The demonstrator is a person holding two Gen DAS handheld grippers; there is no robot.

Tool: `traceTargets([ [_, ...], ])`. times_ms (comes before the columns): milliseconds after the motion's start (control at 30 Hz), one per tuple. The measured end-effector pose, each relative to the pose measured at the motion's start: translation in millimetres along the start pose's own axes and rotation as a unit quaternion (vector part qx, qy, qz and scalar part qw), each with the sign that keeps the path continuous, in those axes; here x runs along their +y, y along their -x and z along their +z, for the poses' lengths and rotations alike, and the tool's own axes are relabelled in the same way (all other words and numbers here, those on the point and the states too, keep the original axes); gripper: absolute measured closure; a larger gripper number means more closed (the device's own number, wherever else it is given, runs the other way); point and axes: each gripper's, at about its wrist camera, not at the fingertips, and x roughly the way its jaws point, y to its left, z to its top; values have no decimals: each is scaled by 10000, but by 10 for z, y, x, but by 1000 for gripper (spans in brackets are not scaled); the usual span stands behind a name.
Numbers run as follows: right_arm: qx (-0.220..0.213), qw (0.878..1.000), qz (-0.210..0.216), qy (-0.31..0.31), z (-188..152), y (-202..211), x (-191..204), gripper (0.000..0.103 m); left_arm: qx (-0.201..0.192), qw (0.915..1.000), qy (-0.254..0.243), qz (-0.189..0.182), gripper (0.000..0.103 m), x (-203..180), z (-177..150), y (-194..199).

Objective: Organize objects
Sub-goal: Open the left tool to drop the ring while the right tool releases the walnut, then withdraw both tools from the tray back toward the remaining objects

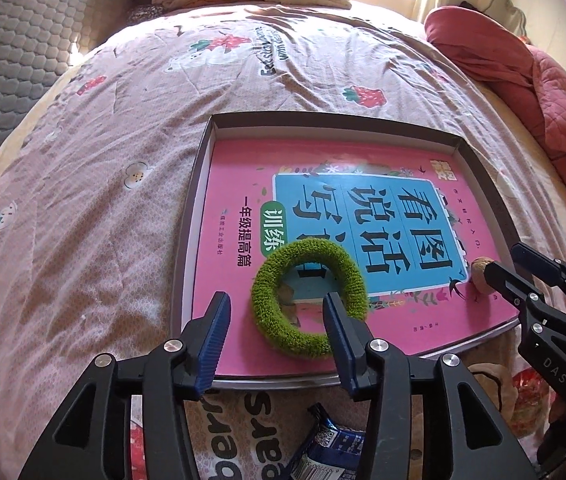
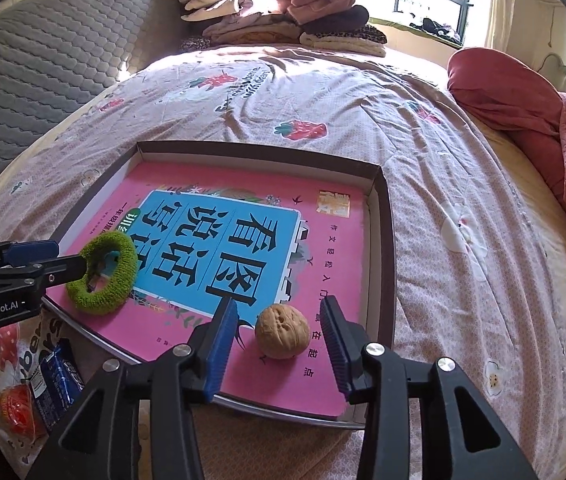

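Observation:
A shallow dark tray lies on the bed and holds a pink book. A green fuzzy ring lies on the book's near left part. My left gripper is open, its right finger inside the ring and its left finger outside it. A walnut lies on the book's near right part. My right gripper is open with the walnut between its fingers, not squeezed.
The bed has a pink strawberry-print sheet. A blue snack packet and a red packet lie near the tray's front. Folded clothes are piled at the far end. A red quilt lies right.

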Motion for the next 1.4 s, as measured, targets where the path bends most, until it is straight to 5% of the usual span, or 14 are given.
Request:
traceTargets([
  [700,-976,9947,187,280,11,770,232,59,-789,9968,-88,44,40,-100,-251,791],
  [1400,-1857,9819,130,347,-571,1699,438,56,-1148,9933,-118,-57,39,-70,-963,1302],
])
